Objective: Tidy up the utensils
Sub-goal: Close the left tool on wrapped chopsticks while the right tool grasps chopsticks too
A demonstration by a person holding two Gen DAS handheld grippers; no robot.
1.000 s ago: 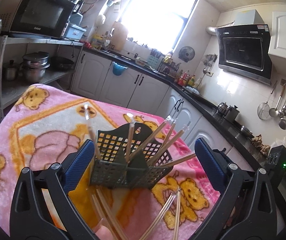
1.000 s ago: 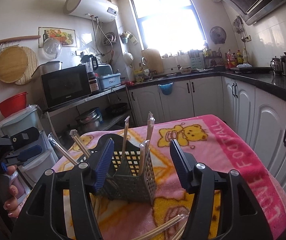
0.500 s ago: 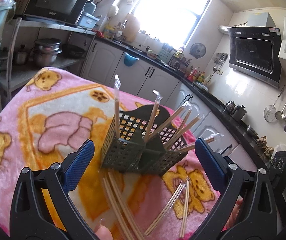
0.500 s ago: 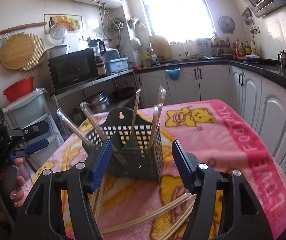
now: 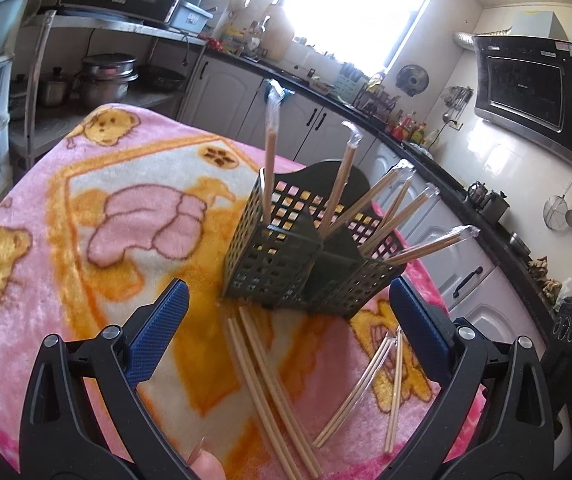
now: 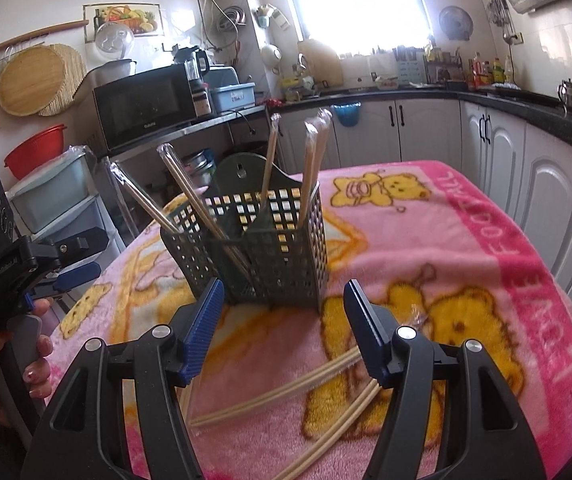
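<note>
Since a second earlier, both claws had been lowered and tipped toward the bench, so that the loose chopsticks, barely seen before, were brought into full view. The left claw (image 5: 283, 314) was held wide apart with nothing between its pads; the holder (image 5: 310, 252) stood just ahead of it, and two wrapped pairs (image 5: 269, 392) lay directly below and between its jaws, with more pairs (image 5: 366, 388) under its right pad. The right claw (image 6: 281, 322) was also apart and empty, its gap unchanged; the holder (image 6: 253, 240) stood just ahead, and loose chopsticks (image 6: 286, 392) lay beneath it, reaching under its right pad. Several wrapped pairs were already stood in the holder's compartments. The descent was judged to be an approach for picking up the pairs left on the blanket (image 6: 466, 248), no pair being gripped yet.
</note>
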